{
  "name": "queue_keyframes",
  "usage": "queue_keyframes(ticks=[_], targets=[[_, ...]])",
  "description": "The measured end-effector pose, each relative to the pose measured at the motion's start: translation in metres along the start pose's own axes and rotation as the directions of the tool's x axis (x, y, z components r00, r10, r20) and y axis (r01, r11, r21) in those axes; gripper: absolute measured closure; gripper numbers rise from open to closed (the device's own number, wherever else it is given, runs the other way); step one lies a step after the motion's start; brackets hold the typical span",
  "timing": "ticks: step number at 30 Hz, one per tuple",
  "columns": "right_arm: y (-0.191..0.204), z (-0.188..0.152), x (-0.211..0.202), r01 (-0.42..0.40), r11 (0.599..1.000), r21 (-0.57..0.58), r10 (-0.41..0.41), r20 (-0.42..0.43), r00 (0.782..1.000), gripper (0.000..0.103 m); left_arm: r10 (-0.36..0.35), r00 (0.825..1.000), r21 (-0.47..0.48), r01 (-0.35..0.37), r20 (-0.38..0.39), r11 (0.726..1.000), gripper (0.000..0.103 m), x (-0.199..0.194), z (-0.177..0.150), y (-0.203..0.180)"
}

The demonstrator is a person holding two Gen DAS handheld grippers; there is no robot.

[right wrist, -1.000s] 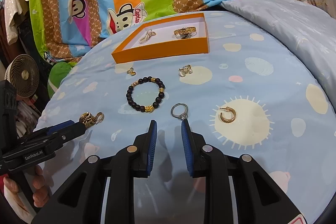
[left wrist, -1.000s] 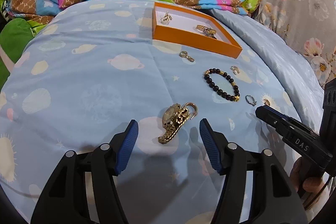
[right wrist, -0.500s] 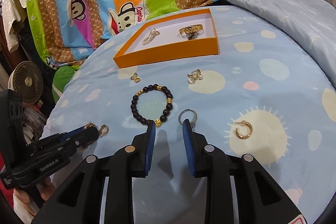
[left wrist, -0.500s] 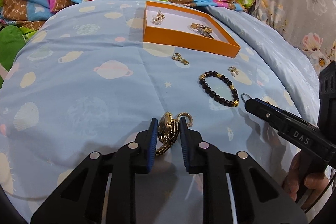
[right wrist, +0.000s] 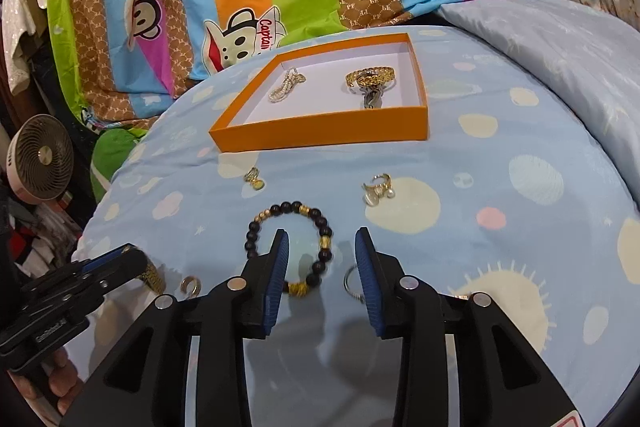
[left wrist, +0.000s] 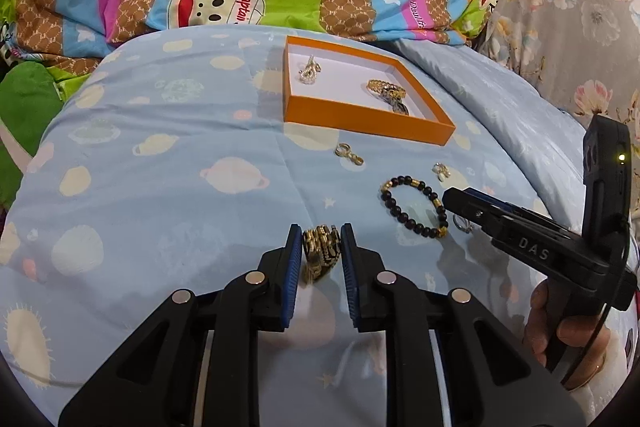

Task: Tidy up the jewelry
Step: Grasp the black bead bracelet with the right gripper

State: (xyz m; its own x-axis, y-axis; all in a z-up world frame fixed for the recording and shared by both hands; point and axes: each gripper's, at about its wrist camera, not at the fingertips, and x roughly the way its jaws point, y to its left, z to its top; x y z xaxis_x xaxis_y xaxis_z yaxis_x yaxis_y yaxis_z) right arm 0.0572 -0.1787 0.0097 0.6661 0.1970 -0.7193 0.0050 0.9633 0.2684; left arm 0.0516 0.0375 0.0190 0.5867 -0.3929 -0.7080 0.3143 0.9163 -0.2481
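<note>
Left wrist: your left gripper (left wrist: 320, 247) grips one gold link watch (left wrist: 320, 251) mid-quilt (left wrist: 160, 195). Right gripper (right wrist: 320, 259) spread over one beaded bracelet (right wrist: 289, 247), one wire ring (right wrist: 352, 285). Orange tray (right wrist: 320, 137) holds two pieces.

Right wrist view: the silver ring (right wrist: 351, 283) is half hidden behind the right gripper's finger (right wrist: 370, 287), and the gold hoop at lower right barely peeks out. The left gripper (right wrist: 132, 261) covers most of the gold watch (right wrist: 154, 277) at lower left.
</note>
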Motion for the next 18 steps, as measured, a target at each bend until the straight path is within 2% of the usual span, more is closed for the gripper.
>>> queue_keyframes(ticks=[7,9,11,12,18], targets=[[0.006,0.004,0.02,0.024,0.999,-0.043,-0.026,-0.052,0.998,0.069,0.009,1.0,-0.009,-0.009,-0.007,1.0,0.085,0.004,0.002,0.004],[0.008,0.003,0.022,0.034,0.998,-0.055,-0.037,-0.058,0.998,0.072,0.009,1.0,-0.01,-0.009,-0.007,1.0,0.084,0.005,0.002,0.005],[0.01,0.002,0.024,0.034,0.997,-0.067,-0.038,-0.066,0.997,0.092,0.01,1.0,-0.013,-0.01,-0.008,1.0,0.085,0.006,0.003,0.006],[0.01,0.002,0.025,0.038,0.997,-0.071,-0.043,-0.069,0.997,0.095,0.01,1.0,-0.015,-0.01,-0.008,1.0,0.084,0.006,0.004,0.006],[0.008,-0.001,0.013,0.046,0.997,-0.068,-0.048,-0.032,0.998,0.096,0.015,1.0,-0.023,-0.015,-0.01,1.0,0.085,0.008,0.003,0.008]])
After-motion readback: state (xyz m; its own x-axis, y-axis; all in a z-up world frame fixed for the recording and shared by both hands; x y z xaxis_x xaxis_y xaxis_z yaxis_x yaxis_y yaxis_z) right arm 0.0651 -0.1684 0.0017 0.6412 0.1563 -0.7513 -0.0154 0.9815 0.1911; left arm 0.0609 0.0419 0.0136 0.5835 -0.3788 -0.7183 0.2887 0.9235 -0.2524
